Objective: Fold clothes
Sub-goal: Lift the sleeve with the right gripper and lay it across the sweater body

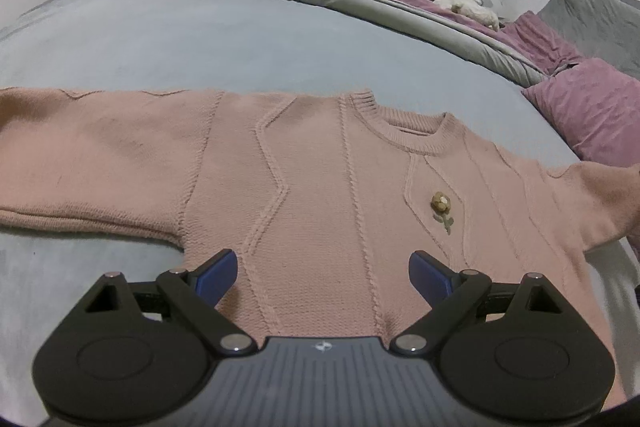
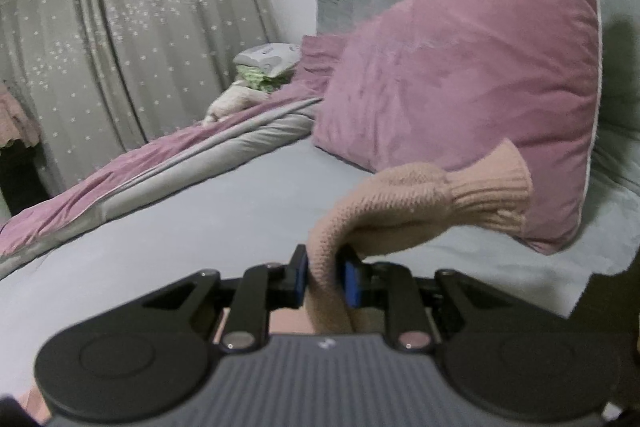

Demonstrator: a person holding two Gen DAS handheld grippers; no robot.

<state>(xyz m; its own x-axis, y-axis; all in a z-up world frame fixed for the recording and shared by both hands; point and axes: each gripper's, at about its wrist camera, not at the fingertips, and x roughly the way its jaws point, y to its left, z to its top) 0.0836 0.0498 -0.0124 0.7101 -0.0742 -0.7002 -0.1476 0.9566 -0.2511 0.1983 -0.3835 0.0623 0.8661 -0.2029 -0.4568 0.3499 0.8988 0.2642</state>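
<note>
Pink sweater [image 1: 320, 195] flat under the wide-spread left gripper [image 1: 323, 277], its sleeve [image 2: 420, 195] pinched in the right gripper [image 2: 325, 279].

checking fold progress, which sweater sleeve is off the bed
The sleeve with the ribbed cuff, pinched in the right gripper; the other sleeve lies flat.
</note>
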